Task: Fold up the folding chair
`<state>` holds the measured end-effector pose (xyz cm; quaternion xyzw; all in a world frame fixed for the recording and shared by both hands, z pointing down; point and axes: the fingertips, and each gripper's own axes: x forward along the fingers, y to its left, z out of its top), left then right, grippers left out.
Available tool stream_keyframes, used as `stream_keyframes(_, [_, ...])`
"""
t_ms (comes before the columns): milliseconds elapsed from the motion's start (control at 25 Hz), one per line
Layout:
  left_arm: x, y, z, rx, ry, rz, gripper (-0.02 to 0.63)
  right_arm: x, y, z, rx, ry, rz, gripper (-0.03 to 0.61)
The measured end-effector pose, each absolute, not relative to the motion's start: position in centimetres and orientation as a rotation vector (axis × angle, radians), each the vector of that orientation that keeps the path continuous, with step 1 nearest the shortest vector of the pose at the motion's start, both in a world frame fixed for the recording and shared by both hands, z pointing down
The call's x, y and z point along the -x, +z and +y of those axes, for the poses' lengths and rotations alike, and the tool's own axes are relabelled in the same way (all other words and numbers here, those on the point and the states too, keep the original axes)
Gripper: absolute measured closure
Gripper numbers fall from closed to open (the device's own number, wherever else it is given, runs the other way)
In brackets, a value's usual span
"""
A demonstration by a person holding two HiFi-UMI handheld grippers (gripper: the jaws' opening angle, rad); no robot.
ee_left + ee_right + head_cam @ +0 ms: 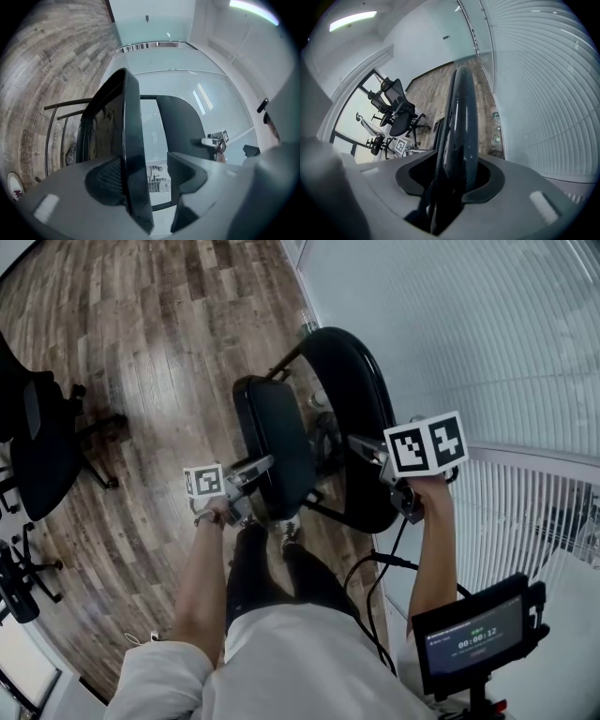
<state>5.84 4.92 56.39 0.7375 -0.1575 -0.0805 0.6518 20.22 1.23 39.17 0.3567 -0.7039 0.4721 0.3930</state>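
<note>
The black folding chair stands by the wall, its seat (272, 442) tipped up on edge near the rounded backrest (352, 409). My left gripper (255, 470) is level and straddles the seat's edge (131, 140). The edge lies against one pad, and a gap shows at the other pad (185, 171), so my left gripper (145, 176) is open. My right gripper (370, 451) points steeply down over the top of the backrest (461, 117). The backrest rim sits between the open jaws of my right gripper (450, 176), with dark space on one side.
Black office chairs (42, 446) stand on the wood floor at the left. A blind-covered glass wall (487, 334) and a white radiator (511, 512) are close on the right. A small screen (473, 634) sits at lower right. Bottles (496, 126) stand by the wall.
</note>
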Motion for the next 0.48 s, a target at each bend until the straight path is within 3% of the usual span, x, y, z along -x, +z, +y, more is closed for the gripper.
stream_keyframes(480, [-10.4,55.4,4.5,-1.794,-0.062,-0.293,0.379,-20.6,38.5,1.1,-0.920,1.149,-1.758,0.436])
